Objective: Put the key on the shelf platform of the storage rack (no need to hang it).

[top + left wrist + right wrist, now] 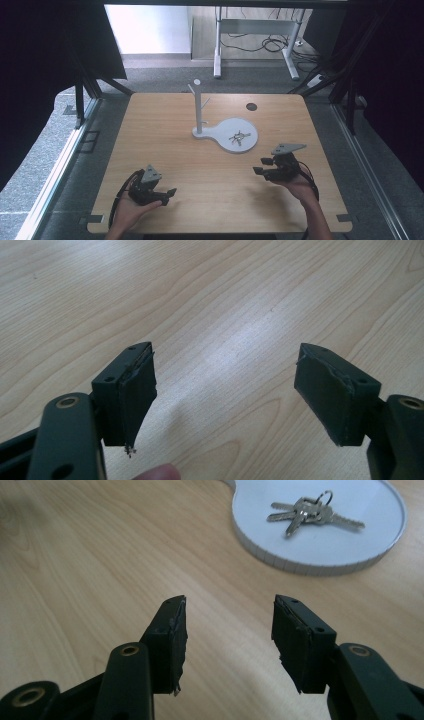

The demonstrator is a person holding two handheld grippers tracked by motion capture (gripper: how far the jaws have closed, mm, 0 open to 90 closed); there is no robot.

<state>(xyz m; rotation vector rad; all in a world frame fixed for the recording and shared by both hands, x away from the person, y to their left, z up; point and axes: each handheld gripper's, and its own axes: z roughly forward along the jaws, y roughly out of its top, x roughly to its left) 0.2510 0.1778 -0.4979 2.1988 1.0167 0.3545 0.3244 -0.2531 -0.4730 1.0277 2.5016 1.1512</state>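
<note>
The keys (311, 514) lie on the white round tray (320, 562), ahead of the right claw (229, 611), which is nearer and released, empty; the left claw (225, 371), also released, waits far.

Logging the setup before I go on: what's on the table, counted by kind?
Bunch of keys: 1
White stand with its round tray: 1
Tools: 2, the left tool and the right tool, both open and empty
Dark round mark on the table: 1
Total: 5
</note>
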